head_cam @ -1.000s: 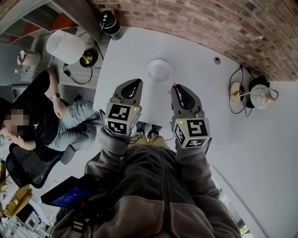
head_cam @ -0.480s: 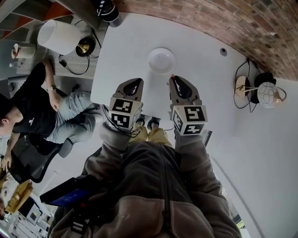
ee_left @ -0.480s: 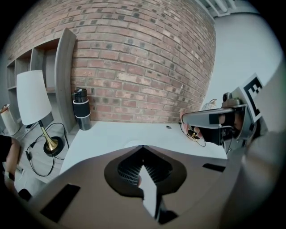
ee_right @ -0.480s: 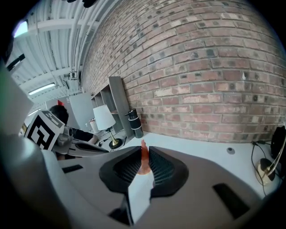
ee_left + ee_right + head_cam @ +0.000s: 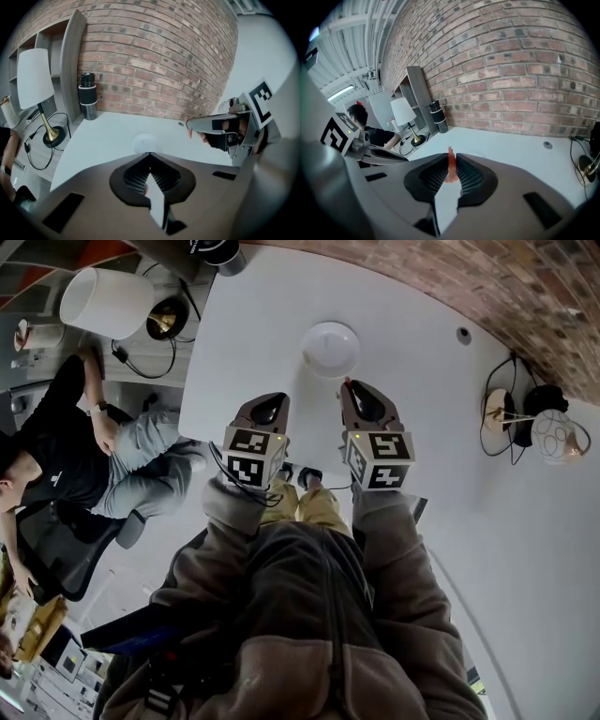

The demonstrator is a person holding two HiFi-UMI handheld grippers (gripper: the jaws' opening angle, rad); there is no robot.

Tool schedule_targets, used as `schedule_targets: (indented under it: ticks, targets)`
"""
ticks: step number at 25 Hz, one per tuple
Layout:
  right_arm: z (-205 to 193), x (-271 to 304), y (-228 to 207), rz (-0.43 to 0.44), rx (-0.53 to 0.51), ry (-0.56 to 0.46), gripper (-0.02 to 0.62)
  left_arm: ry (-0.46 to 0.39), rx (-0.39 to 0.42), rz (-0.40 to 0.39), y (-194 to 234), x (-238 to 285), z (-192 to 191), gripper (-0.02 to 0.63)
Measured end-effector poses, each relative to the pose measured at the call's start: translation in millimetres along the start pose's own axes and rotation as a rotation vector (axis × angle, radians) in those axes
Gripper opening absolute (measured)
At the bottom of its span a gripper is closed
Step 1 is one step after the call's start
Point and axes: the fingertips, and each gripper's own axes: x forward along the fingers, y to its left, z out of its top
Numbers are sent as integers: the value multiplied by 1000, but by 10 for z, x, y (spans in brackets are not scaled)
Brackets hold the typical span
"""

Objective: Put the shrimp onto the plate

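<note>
Step in hand: carry. R claw [image 5: 451, 165] is clamped on the shrimp [image 5: 451, 169], one end poking past the tips. Shrimp is held above the bench [image 5: 244, 324], just short of the plate [image 5: 330, 349], not yet over it. L claw [image 5: 149, 154] is closed w/ nothing in it, beside R. Next move: advance R fwd & slightly left over plate, lower, then release.

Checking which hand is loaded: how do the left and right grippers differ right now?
The right gripper is shut on the orange shrimp; the left gripper is shut on nothing. The right gripper's tip lies nearer the plate than the left gripper's. Both hover above the white table.
</note>
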Motion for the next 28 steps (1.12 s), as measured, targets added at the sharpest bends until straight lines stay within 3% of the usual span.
schedule_targets:
  ticks: [28]
  targets:
    - [-942,1399,-558,-3,-19,285,52,134,-92,34,322,266,-645,5]
